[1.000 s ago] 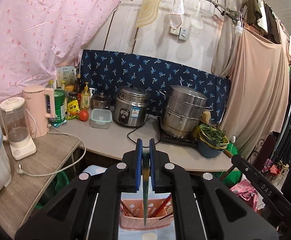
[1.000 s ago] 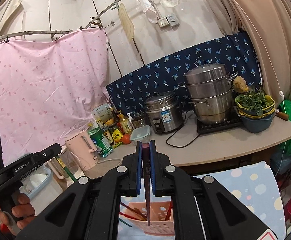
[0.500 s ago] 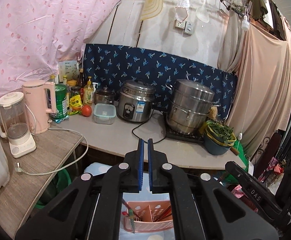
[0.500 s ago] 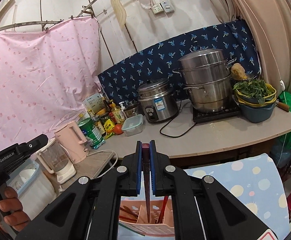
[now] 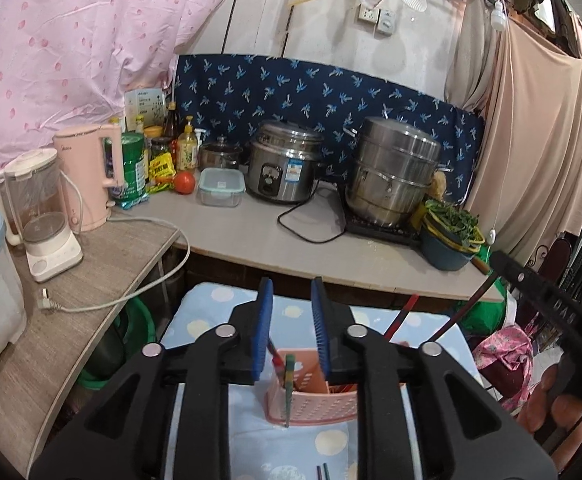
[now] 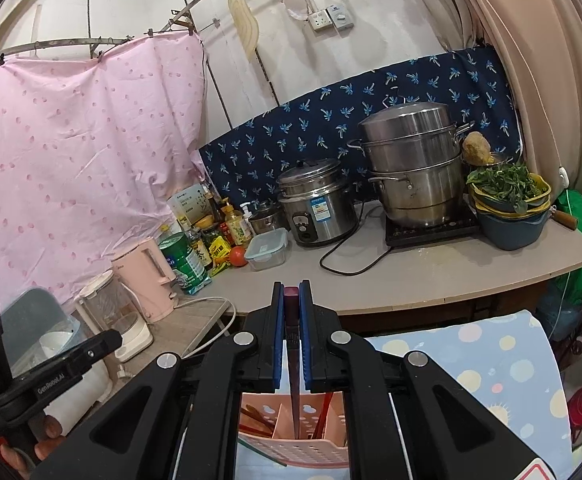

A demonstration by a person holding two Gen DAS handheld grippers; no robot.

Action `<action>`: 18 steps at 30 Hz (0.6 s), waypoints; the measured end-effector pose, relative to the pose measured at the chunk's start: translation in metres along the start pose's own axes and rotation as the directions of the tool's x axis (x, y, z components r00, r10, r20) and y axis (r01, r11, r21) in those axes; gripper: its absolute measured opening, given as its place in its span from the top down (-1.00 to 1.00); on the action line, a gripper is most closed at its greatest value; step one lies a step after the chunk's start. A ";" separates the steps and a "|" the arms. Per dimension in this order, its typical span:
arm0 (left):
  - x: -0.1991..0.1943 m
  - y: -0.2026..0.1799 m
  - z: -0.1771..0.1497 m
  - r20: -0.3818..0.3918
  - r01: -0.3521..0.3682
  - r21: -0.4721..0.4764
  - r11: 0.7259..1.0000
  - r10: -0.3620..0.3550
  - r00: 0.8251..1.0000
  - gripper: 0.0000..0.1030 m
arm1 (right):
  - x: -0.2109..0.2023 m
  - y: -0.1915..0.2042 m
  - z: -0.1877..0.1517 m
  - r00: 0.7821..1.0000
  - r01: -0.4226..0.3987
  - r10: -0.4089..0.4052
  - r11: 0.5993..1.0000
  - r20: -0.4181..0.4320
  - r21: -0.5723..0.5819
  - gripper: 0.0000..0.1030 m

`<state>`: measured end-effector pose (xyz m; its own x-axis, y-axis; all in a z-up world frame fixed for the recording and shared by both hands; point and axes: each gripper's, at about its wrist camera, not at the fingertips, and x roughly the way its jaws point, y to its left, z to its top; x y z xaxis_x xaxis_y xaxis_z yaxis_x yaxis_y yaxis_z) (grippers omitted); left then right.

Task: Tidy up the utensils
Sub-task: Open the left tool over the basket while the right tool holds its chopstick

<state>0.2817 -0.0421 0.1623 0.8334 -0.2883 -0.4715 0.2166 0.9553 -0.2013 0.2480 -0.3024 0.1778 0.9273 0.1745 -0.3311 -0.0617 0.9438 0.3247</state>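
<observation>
My left gripper [image 5: 289, 330] tilts down over the pink perforated plastic utensil basket [image 5: 311, 404], which sits on the pale blue dotted cloth [image 5: 211, 312]. Its jaws have just been opening and now stand spread, with the green chopstick [image 5: 289, 388] standing between them at 6 o'clock, touching neither pad, its tip down at the basket's front wall. My right gripper [image 6: 291, 332] also angles downward above the same basket; its blue pads [image 6: 278, 340] are pressed together on a dark red chopstick [image 6: 293, 364], held upright with its lower end inside a basket compartment. At 8 o'clock in the right view, a hand [image 6: 31, 440] grips the left tool's handle.
</observation>
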 end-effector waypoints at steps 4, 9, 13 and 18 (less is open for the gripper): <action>0.012 0.000 -0.013 -0.045 0.005 0.011 1.000 -0.005 0.999 0.53 | 0.004 0.002 -0.005 1.000 -0.005 0.005 1.000 -0.015 0.001 0.86; 0.026 -0.006 -0.030 -0.082 0.015 0.049 0.999 -0.011 0.997 0.45 | 0.009 0.005 -0.014 0.999 -0.008 0.008 1.000 -0.040 -0.005 0.86; 0.033 0.002 -0.042 -0.099 0.022 0.027 0.999 -0.019 0.995 0.44 | 0.014 0.008 -0.023 0.998 -0.016 0.016 1.000 -0.063 -0.009 0.86; 0.041 0.012 -0.057 -0.135 0.013 -0.004 1.000 -0.014 0.991 0.44 | 0.022 0.012 -0.036 0.996 -0.018 0.016 1.000 -0.089 -0.023 0.86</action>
<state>0.2899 -0.0465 0.0917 0.7541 -0.3078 -0.5801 0.2257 0.9510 -0.2112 0.2550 -0.2773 0.1427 0.8896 0.2142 -0.4035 -0.0873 0.9467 0.3101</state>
